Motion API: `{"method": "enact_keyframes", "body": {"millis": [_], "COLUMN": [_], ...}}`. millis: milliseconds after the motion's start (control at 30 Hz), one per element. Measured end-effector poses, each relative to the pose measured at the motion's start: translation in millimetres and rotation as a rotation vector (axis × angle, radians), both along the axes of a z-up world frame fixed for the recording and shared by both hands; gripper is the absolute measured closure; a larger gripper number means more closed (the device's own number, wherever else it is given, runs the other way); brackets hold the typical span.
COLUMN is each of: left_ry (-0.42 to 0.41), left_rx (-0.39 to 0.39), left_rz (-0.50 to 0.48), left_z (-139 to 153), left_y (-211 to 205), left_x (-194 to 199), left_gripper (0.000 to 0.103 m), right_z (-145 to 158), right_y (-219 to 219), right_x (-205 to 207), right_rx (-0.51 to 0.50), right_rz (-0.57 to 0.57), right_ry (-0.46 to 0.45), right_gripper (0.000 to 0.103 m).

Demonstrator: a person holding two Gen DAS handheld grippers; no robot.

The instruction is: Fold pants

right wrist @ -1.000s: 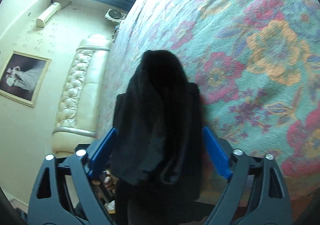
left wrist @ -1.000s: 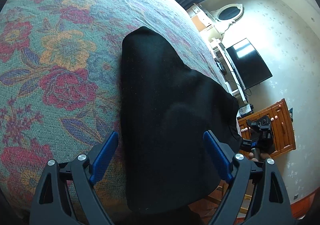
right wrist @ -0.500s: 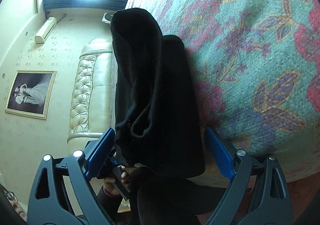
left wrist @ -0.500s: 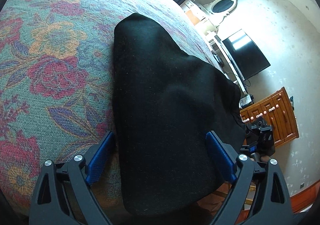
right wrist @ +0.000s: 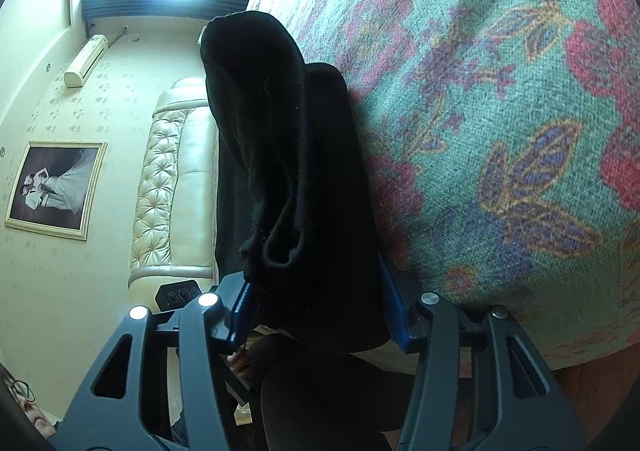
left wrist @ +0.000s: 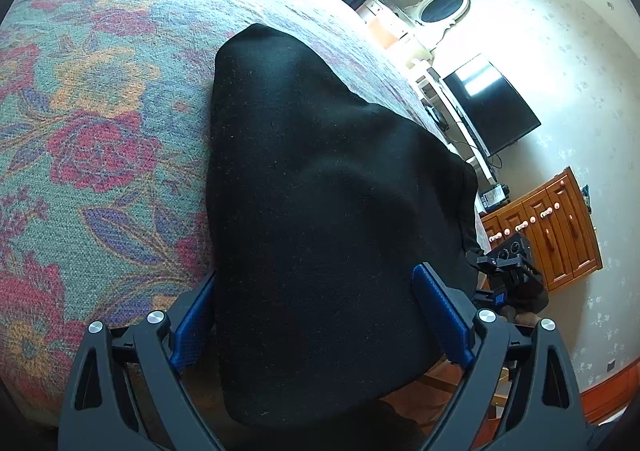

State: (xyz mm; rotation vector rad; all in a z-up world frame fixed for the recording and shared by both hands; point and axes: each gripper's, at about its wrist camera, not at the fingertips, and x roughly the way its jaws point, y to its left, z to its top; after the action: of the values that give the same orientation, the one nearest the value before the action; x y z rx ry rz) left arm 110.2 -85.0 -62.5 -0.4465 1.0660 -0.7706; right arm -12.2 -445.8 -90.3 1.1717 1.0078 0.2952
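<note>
Now logging the bedspread first: floral, teal ground w/ red, orange and blue blooms, filling most of both views.

Noting the pants next: black, lying on the bedspread near its edge. Seeing them in the L wrist view as one broad dark slab, tapering toward the far end and spilling over the near edge of the bed. Seeing them in the R wrist view bunched into thick stacked folds, w/ a rolled lip of fabric hanging just above the L-hand pad.

Recording bkgd, big to small:
- cream tufted headboard standing beyond the pants, R view
- wooden dresser against the wall, L view
- dark TV hanging above and beside the dresser
- framed photo hanging on the wall, apart from the headboard
- oval mirror in a white frame, up the wall from the TV
- AC unit sitting high on the wall under the window

Checking grippers last.
- left gripper: spread wide, reaching over the near end of the pants, fabric lying between the blue pads and covering part of the pad on the other side. Not seeing a squeeze on the cloth.
- right gripper: narrowed, both blue pads pressing against the bunched folds, i.e. pinching the pants at the edge of the bed.
</note>
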Motion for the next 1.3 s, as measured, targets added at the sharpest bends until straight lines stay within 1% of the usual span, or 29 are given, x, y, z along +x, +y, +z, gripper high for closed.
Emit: {"method": "enact_keyframes", "body": {"millis": [100, 200, 267, 367, 400, 433, 500, 567, 633, 667, 733, 767, 833, 900, 933, 1000, 1133, 1200, 1267, 1300], "left_ry": [-0.031, -0.063, -0.071, -0.077, -0.08, -0.081, -0.072, -0.073, -0.055, -0.034, -0.01, -0.009, -0.021, -0.019, -0.009, 0.029, 0.079, 0.088, 0.081, 0.078], "left_rx": [0.042, 0.067, 0.068, 0.057, 0.049, 0.044, 0.031, 0.026, 0.006, -0.021, -0.092, -0.121, -0.143, -0.132, -0.131, -0.128, -0.121, -0.117, -0.106, -0.101], "left_rz": [-0.011, -0.022, -0.022, -0.023, -0.027, -0.03, -0.031, -0.039, -0.053, -0.054, -0.026, -0.013, 0.016, 0.046, 0.053, 0.063, 0.067, 0.053, 0.038, 0.034], "left_z": [-1.0, -0.2, 0.1, -0.1, 0.3, 0.7, -0.3, 1.5, 3.5, 4.3, 9.5, 12.9, 18.6, 18.3, 16.0, 9.5, -2.2, -6.3, -7.2, -6.8], "left_y": [-3.3, -6.6, -7.1, -5.6, -5.2, -4.6, -3.4, -2.3, 0.8, 4.5, 18.1, 25.2, 38.4, 45.7, 47.0, 45.9, 32.4, 23.5, 15.7, 11.9], "left_x": [-1.5, -4.5, -5.5, -5.9, -5.6, -5.2, -4.2, -4.4, -2.7, -0.6, 5.8, 10.3, 24.5, 43.3, 53.5, 73.7, 103.6, 114.4, 122.1, 126.0], "left_gripper": [0.022, 0.031, 0.034, 0.044, 0.049, 0.051, 0.051, 0.046, 0.028, 0.023, 0.017, 0.017, 0.017, 0.017, 0.017, 0.017, 0.017, 0.017, 0.017, 0.017], "right_z": [-1.3, -3.7, -5.6, -8.4, -8.7, -9.7, -7.0, -6.4, -5.1, -2.3, 8.2, 16.4, 31.1, 41.4, 44.3, 47.2, 45.5, 40.6, 33.2, 29.5], "right_y": [-3.1, -5.2, -6.2, -7.5, -7.7, -8.3, -5.4, -3.9, -2.2, -1.6, -3.1, -5.3, -12.7, -21.0, -23.4, -25.1, -31.2, -37.5, -42.4, -44.5], "right_x": [0.1, -1.7, -4.5, -8.3, -8.3, -9.1, -6.4, -7.9, -8.1, -7.7, -5.5, -3.7, 2.9, 14.7, 22.5, 40.3, 72.7, 84.8, 95.4, 99.5], "right_rx": [-0.003, -0.003, -0.002, -0.005, -0.007, -0.01, -0.009, -0.006, -0.004, -0.009, -0.066, -0.11, -0.166, -0.198, -0.194, -0.199, -0.231, -0.216, -0.174, -0.175], "right_rz": [0.001, 0.002, 0.001, 0.001, 0.002, 0.002, 0.0, -0.004, -0.004, 0.007, 0.027, 0.033, 0.032, 0.02, 0.021, 0.03, 0.023, 0.006, 0.006, 0.002], "right_ry": [-0.006, -0.013, -0.017, -0.019, -0.019, -0.02, -0.022, -0.023, -0.026, -0.032, -0.043, -0.055, -0.087, -0.104, -0.111, -0.109, -0.07, -0.048, -0.038, -0.025], "right_gripper": [0.06, 0.061, 0.062, 0.062, 0.063, 0.063, 0.063, 0.063, 0.058, 0.057, 0.048, 0.044, 0.029, 0.024, 0.02, 0.015, 0.015, 0.015, 0.015, 0.015]}}
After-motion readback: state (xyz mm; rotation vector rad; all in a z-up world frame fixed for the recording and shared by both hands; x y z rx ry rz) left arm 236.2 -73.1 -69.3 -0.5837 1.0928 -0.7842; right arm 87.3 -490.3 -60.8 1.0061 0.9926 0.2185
